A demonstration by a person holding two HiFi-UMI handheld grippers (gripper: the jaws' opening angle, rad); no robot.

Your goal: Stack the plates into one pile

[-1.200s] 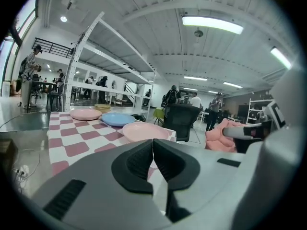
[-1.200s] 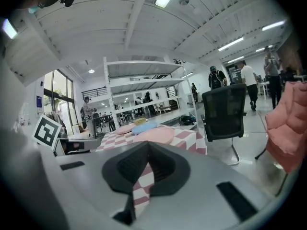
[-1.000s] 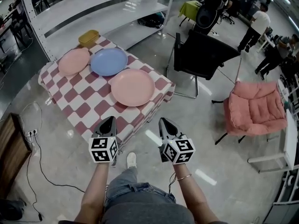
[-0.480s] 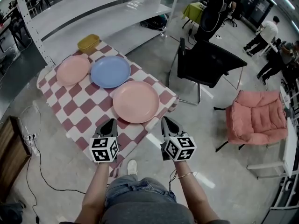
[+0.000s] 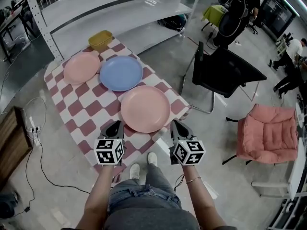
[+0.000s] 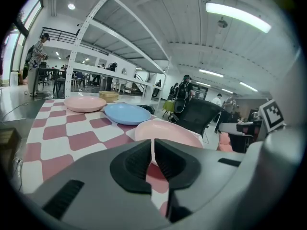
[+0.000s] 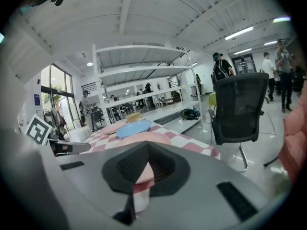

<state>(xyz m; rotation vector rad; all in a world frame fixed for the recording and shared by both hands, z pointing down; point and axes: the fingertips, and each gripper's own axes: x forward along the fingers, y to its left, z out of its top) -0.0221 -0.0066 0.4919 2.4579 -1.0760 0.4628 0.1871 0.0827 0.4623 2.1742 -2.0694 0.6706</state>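
Three plates lie apart on the red-and-white checked table (image 5: 79, 107): a small pink plate (image 5: 81, 67) (image 6: 85, 103), a blue plate (image 5: 121, 73) (image 6: 127, 113) and a large pink plate (image 5: 145, 108) (image 6: 168, 131). My left gripper (image 5: 114, 126) (image 6: 153, 145) hovers over the table's near edge, just left of the large pink plate. Its jaws are opening, with a thin slit and nothing between them. My right gripper (image 5: 176, 125) (image 7: 147, 147) hangs off the table's near corner, right of that plate, shut and empty. The right gripper view shows the large pink plate (image 7: 144, 138) and the blue plate (image 7: 134, 127) ahead.
A yellow basket (image 5: 100, 39) sits at the table's far end, before a white shelf rack (image 5: 120, 8). A black office chair (image 5: 225, 73) stands right of the table, a pink cushioned chair (image 5: 266, 133) further right. A cable (image 5: 36, 143) runs over the floor at left. People stand far back.
The person has stepped closer to the table. Both grippers have moved forward and now flank the near rim of the large pink plate. The plates have not moved.
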